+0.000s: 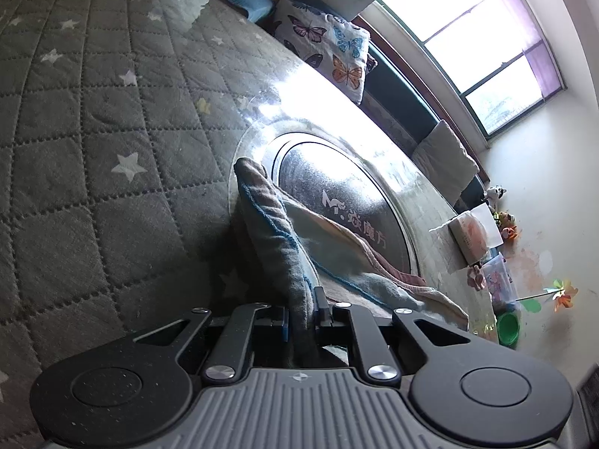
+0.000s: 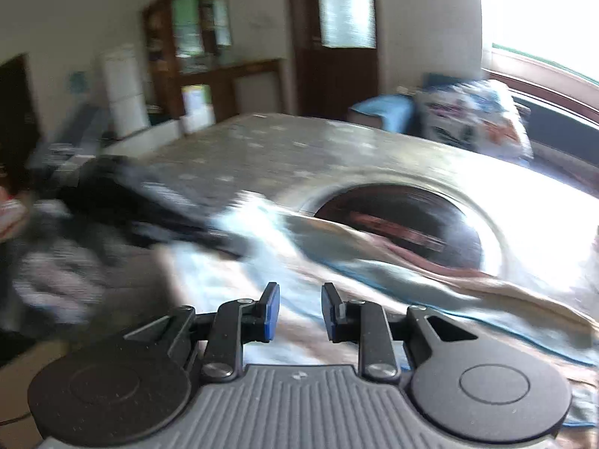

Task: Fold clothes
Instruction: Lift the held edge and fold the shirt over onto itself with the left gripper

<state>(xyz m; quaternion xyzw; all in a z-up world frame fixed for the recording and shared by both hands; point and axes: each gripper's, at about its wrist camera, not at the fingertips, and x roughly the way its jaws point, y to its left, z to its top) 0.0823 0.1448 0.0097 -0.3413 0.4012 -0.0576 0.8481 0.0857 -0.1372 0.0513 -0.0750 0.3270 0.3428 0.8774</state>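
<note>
A pale grey-blue and pink cloth (image 1: pixel 277 232) with blue stitched edging lies over the glass-topped table. My left gripper (image 1: pixel 302 312) is shut on a raised fold of this cloth, which stands up between the pads. In the right wrist view the same cloth (image 2: pixel 374 280) spreads across the table, blurred by motion. My right gripper (image 2: pixel 299 312) is open and empty, its blue pads apart just above the cloth. The left gripper (image 2: pixel 179 205) shows as a dark blurred shape at the cloth's left end.
The table has a quilted grey star-pattern cover (image 1: pixel 93 131) under glass and a round dark turntable (image 1: pixel 337 194). A butterfly cushion (image 1: pixel 329 48) and window are behind. A tissue box (image 1: pixel 471 232), toys and a green cup (image 1: pixel 509 327) stand at the right. More blurred clothes (image 2: pixel 56 273) lie at the left.
</note>
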